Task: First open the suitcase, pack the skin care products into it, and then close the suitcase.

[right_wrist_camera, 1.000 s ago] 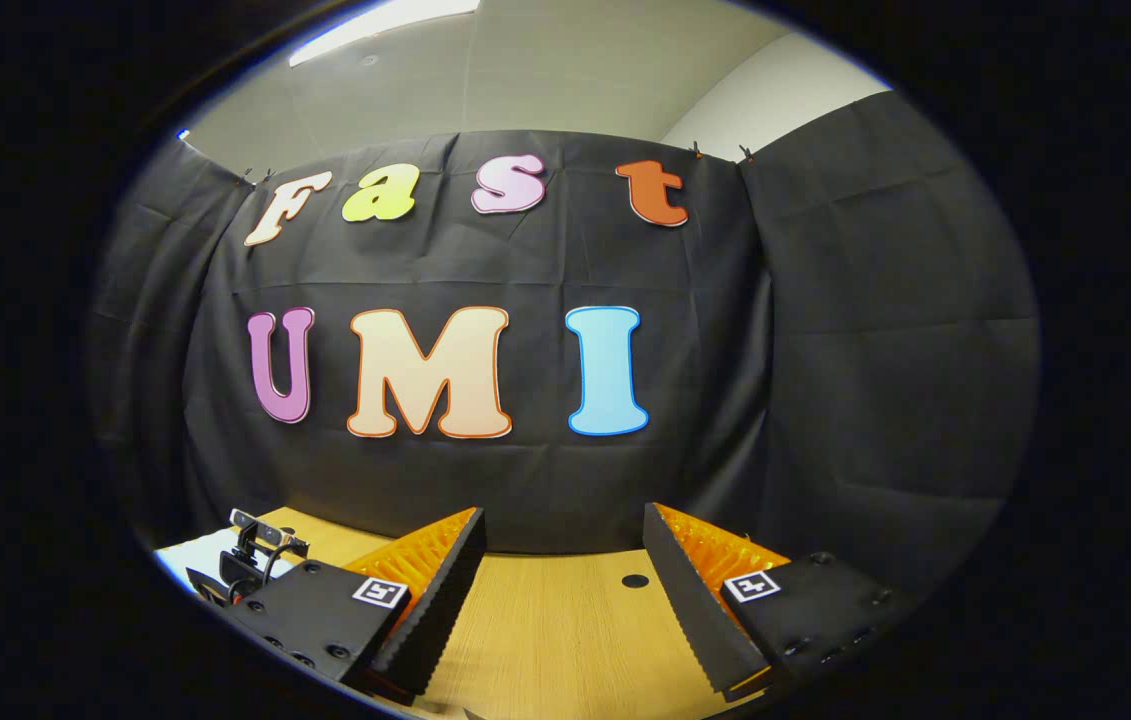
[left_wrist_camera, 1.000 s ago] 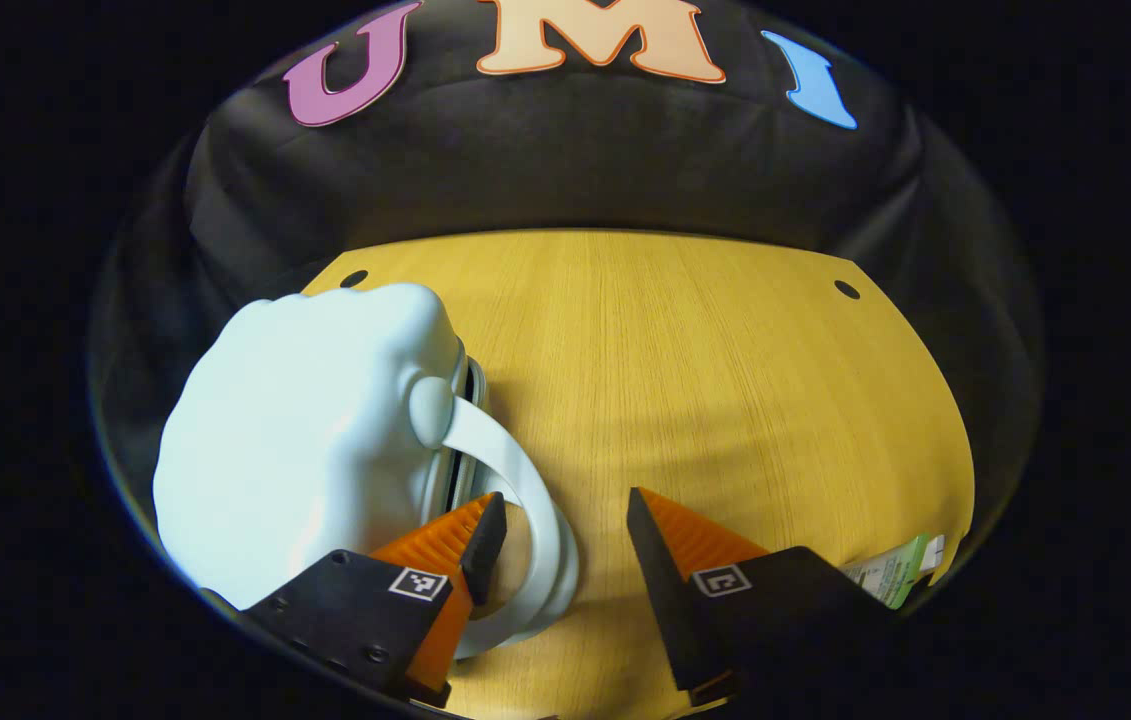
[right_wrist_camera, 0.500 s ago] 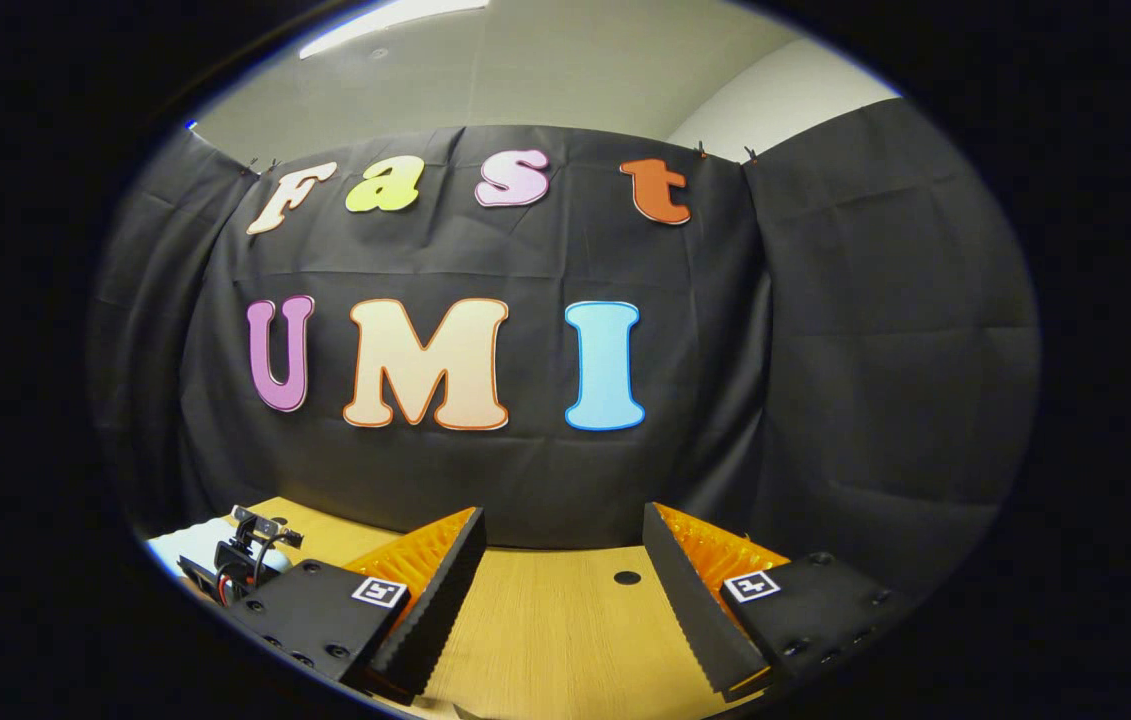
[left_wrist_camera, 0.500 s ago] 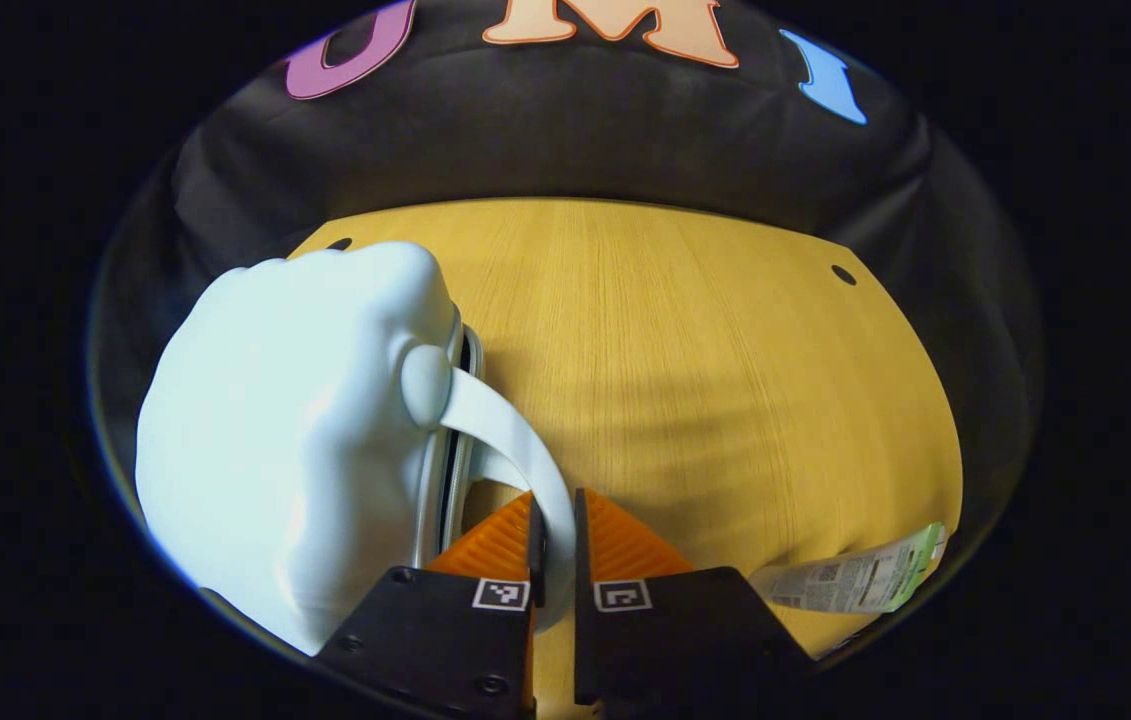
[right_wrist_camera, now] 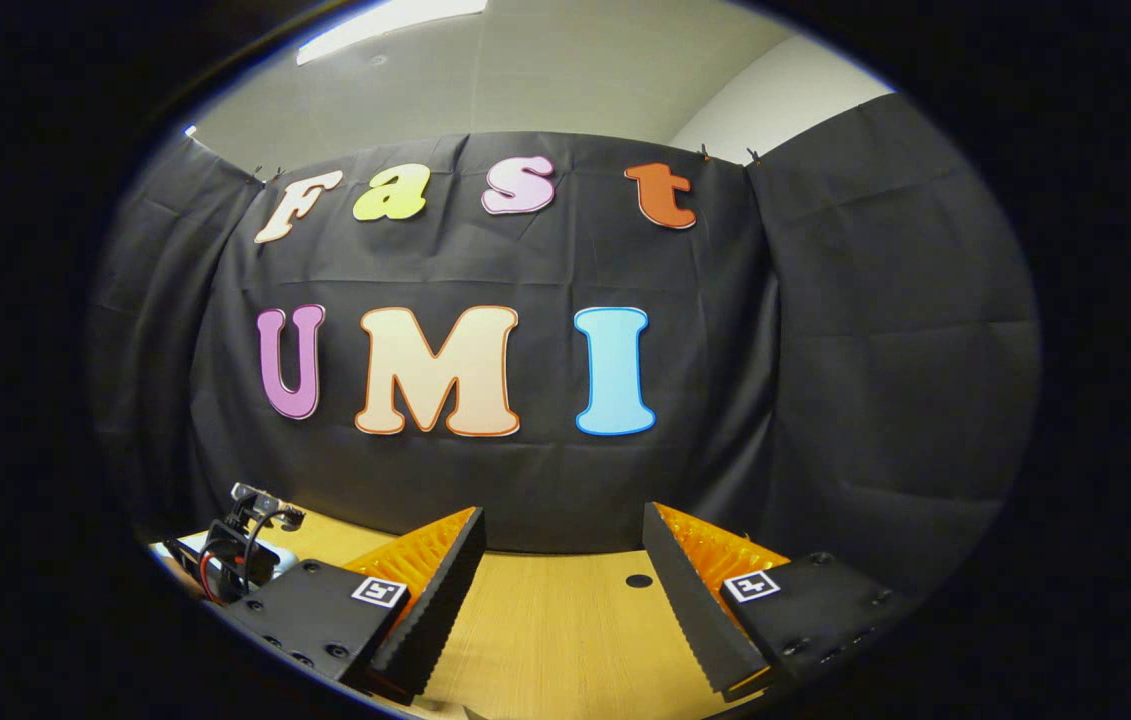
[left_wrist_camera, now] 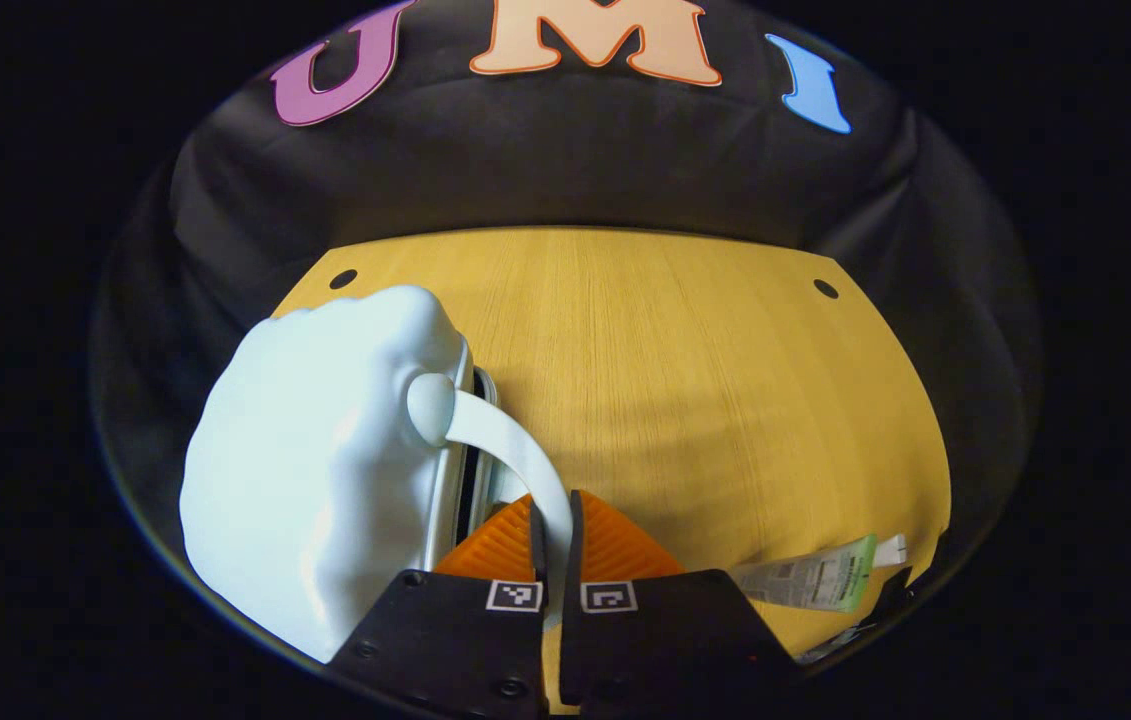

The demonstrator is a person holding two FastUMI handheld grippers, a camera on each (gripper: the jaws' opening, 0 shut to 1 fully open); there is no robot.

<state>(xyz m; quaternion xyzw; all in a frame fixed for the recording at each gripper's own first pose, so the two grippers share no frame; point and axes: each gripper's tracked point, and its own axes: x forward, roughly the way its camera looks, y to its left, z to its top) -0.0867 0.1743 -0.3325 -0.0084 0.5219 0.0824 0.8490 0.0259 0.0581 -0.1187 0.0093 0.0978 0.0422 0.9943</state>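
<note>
Beside the suitcase, a tube.

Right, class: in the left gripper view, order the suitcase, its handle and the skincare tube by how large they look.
1. Suitcase, pale blue, largest by far.
2. Handle, gripped by the left tongs.
3. Skincare tube, at the view's edge.
Handle and tube look similar; fisheye distortion makes that pair unsure.

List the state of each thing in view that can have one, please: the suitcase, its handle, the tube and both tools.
Suitcase: slightly ajar, a dark gap along its seam.
Handle: clamped between the left tool's fingers.
Left tool: shut on the handle.
Right tool: open, holding nothing.
Skin care tube: lying flat on the table, unpacked.
</note>
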